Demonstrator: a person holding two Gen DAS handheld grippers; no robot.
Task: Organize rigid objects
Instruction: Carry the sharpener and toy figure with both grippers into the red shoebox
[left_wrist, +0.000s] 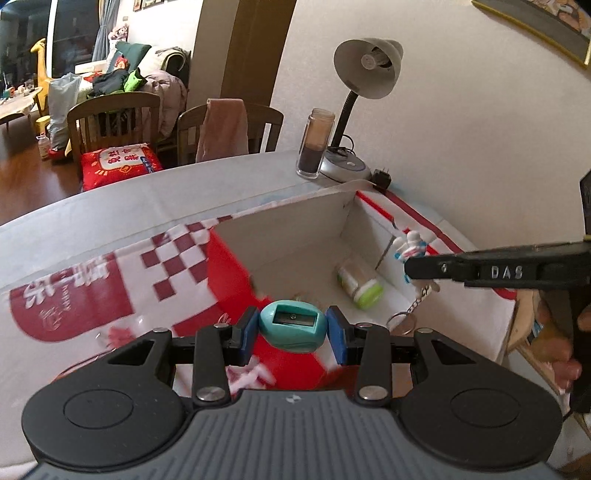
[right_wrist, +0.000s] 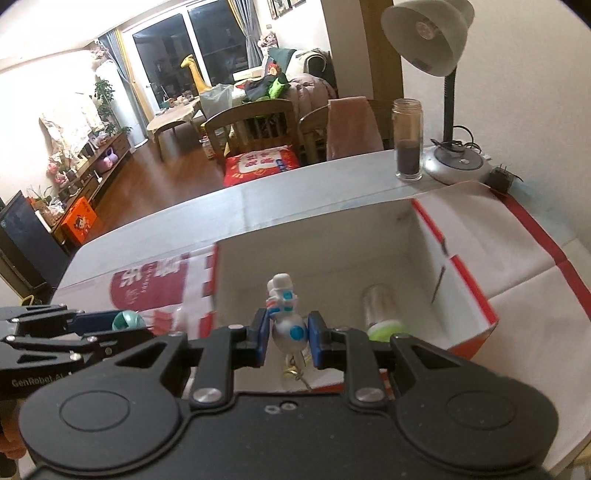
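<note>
Carrying step: left tool (left_wrist: 291, 332) pinches a teal sharpener (left_wrist: 292, 325) over the box's (right_wrist: 332, 251) near flap; right tool (right_wrist: 286, 341) pinches a figurine keychain (right_wrist: 286, 314) above its opening. Next: release both inside, beside the green-capped bottle (right_wrist: 384, 314)

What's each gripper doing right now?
Left gripper: shut on the teal sharpener.
Right gripper: shut on the figurine keychain.

Left gripper (left_wrist: 291, 334) and right gripper (right_wrist: 287, 339) — jaws clamped, both angled downward.
</note>
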